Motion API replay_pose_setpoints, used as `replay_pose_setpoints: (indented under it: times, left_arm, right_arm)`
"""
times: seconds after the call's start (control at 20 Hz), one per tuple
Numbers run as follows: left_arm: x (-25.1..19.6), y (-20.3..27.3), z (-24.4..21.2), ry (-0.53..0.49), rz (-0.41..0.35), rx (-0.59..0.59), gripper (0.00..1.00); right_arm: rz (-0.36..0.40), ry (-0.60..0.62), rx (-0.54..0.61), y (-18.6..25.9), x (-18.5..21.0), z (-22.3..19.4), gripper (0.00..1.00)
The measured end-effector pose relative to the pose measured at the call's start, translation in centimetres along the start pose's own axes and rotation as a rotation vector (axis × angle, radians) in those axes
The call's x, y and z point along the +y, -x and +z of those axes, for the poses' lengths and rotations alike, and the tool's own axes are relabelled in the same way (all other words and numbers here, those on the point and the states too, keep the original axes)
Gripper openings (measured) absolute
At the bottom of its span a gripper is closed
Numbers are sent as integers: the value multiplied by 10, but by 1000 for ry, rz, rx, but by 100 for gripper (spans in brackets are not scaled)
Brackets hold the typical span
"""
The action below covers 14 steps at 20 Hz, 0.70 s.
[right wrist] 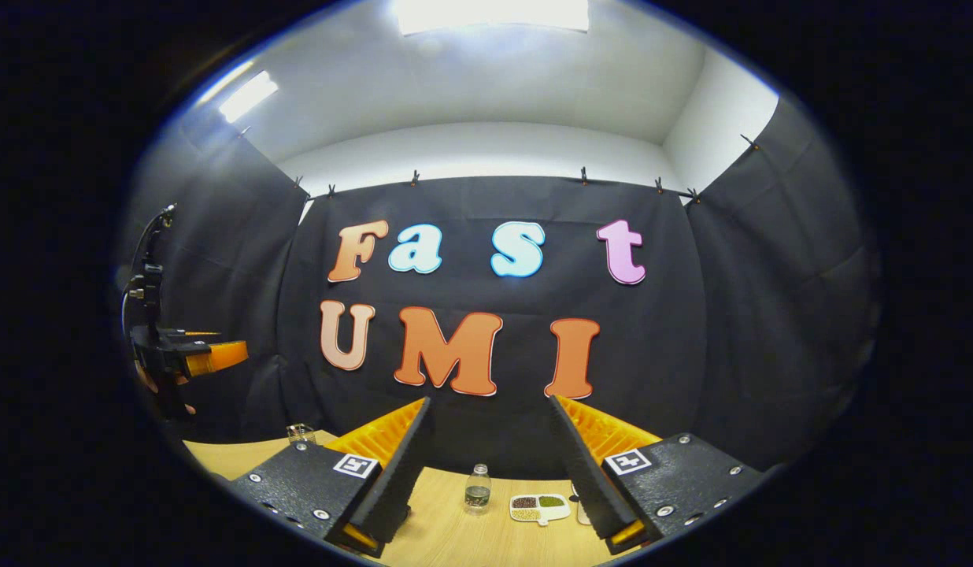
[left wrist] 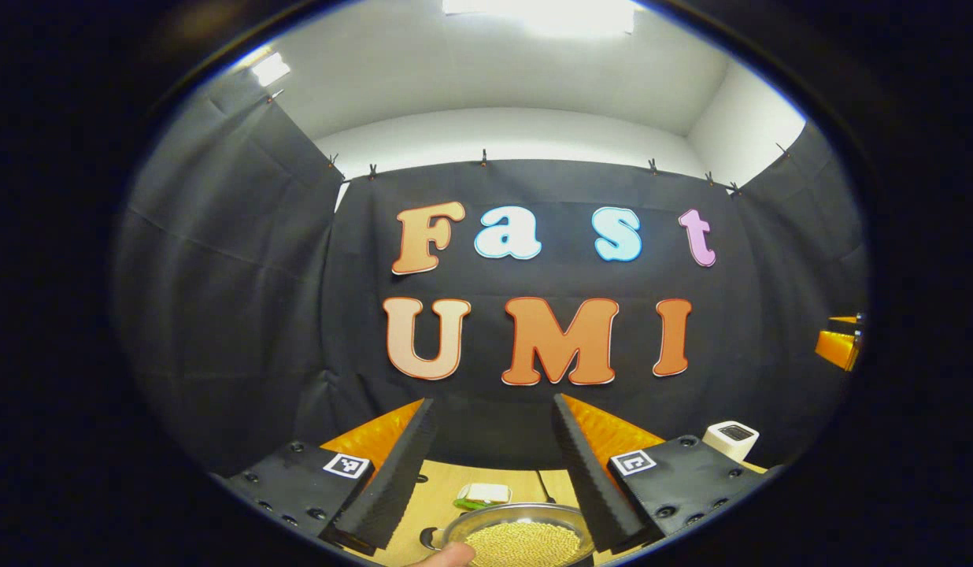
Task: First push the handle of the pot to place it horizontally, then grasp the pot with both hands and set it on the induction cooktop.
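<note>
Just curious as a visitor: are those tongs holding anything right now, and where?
Nothing. Both the left tongs and right tongs are open with empty gaps.

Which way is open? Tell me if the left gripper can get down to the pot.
Probably yes: the left gripper is open and raised, the pot sits below between its fingers, and nothing lies between them.

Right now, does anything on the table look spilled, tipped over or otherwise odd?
Nothing stands out. The pot sits level on the table, its yellow grains heaped inside. The small bottle stands upright, and the divided dish keeps its contents in separate compartments.
</note>
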State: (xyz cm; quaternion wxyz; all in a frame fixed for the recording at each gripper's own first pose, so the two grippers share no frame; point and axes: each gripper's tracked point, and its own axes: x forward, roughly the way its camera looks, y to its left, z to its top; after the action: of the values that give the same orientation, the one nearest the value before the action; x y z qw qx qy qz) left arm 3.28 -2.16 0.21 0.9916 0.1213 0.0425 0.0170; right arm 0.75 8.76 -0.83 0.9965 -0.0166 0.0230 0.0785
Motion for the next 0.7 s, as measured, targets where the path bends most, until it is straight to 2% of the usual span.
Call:
replay_pose_setpoints:
  times: [0.1,0.15,0.2,0.35,0.4,0.45,0.55,0.7]
  left_arm:
    - [1,5,16,21,5,-30,99]
    - [2,8,23,29,6,-42,98]
    - [1,11,29,33,2,-48,98]
    - [-8,18,46,35,-24,-71,98]
    - [-10,20,50,39,-28,-77,98]
    - [-13,24,54,44,-40,-81,98]
    - [-21,28,58,53,-57,-84,98]
    - [-31,31,56,71,-70,-76,98]
  right_arm:
    - [5,9,-25,3,-4,10,97]
    - [5,11,-34,4,-5,13,88]
    - [12,10,-36,5,-4,15,93]
    - [47,-32,6,7,-2,14,93]
    - [55,-41,2,7,-1,19,97]
    - [53,-41,-12,8,-4,26,93]
    - [42,-25,-41,11,-8,38,93]
    - [68,-7,-70,18,0,51,93]
